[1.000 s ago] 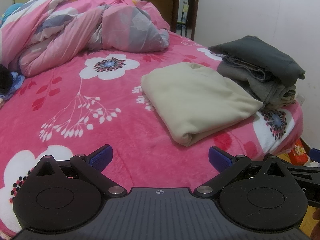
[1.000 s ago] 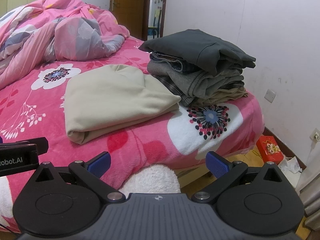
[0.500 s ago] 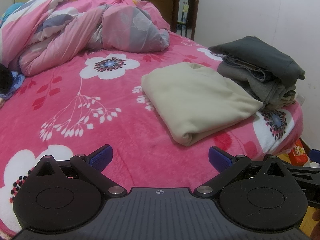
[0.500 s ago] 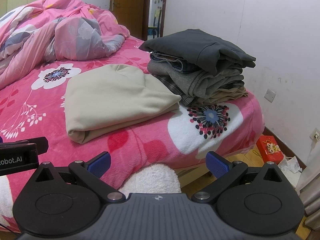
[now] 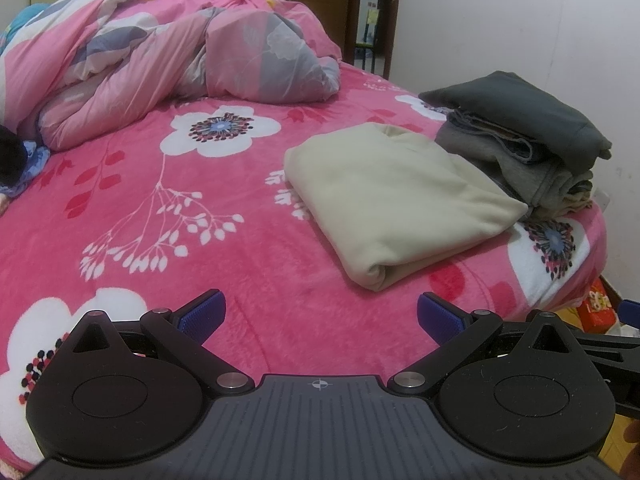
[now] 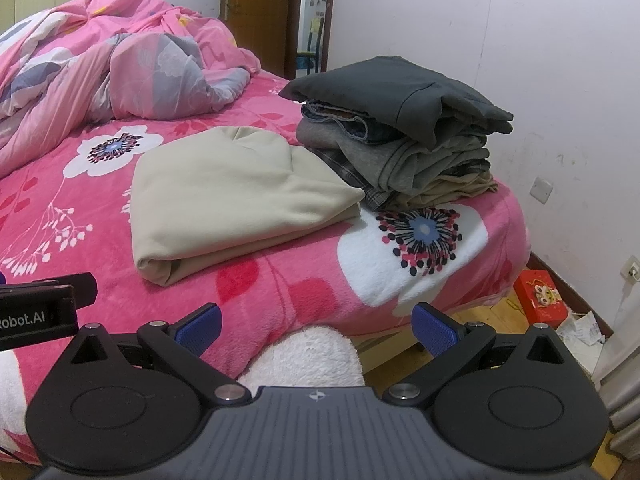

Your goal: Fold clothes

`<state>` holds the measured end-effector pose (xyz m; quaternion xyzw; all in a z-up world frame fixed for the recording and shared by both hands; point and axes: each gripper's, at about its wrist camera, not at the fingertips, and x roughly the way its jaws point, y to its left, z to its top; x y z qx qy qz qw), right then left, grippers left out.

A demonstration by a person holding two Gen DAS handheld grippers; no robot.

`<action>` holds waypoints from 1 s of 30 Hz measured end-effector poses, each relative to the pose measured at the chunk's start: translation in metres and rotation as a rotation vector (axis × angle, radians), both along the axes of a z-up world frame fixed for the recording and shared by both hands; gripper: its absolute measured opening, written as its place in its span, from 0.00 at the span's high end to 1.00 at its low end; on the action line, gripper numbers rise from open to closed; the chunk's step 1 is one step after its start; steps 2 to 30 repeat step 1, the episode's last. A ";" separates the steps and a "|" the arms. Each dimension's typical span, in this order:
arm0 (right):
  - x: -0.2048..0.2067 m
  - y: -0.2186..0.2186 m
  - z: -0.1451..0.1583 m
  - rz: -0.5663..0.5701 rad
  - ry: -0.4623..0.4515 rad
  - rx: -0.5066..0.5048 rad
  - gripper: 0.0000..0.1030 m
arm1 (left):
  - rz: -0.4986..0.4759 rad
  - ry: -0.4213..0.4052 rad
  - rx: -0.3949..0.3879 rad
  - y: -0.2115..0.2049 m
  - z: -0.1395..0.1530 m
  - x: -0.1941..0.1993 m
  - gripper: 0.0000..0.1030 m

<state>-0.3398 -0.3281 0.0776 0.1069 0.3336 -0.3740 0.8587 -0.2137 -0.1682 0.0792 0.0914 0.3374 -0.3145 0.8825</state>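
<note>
One beige top (image 6: 236,196) lies folded flat on the pink bed (image 6: 304,292), w/ its rolled fold edge facing you. It looks finished, a neat rectangle parked for stacking.

Just right of the top, touching its far right corner, sits one pile (image 6: 404,136) of folded clothes. I count approx five layers: dark grey on top, denim, grey, plaid, tan at the bottom; the exact count is hard to tell. The pile sits near the bed's corner by the wall, prob. to keep the middle of the bed free as work space.

Well behind and left of the top is one crumpled pink and grey duvet (image 5: 168,64), pushed back out of the way.

Your left gripper (image 5: 318,314) hovers above the blanket, in front of the top and apart from it. Its two blue fingers are spread wide and hold nothing. Your right gripper (image 6: 316,326) is also in front of the top, off the bed's edge, over something white and fluffy (image 6: 304,356) and the wood floor. Its two fingers are spread wide too, empty.

Below and right of the top, on the floor by the wall, is one red box (image 6: 540,296).

No unfolded garment shows in either view, so next is likely lifting the top onto the pile.
</note>
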 end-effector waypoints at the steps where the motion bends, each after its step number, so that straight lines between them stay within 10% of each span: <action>1: 0.000 0.000 0.000 0.000 0.000 0.000 0.00 | 0.000 0.000 0.000 0.000 0.000 0.000 0.00; 30: 0.000 0.000 0.000 0.000 0.000 0.000 0.00 | 0.000 0.000 0.000 0.000 0.000 0.000 0.00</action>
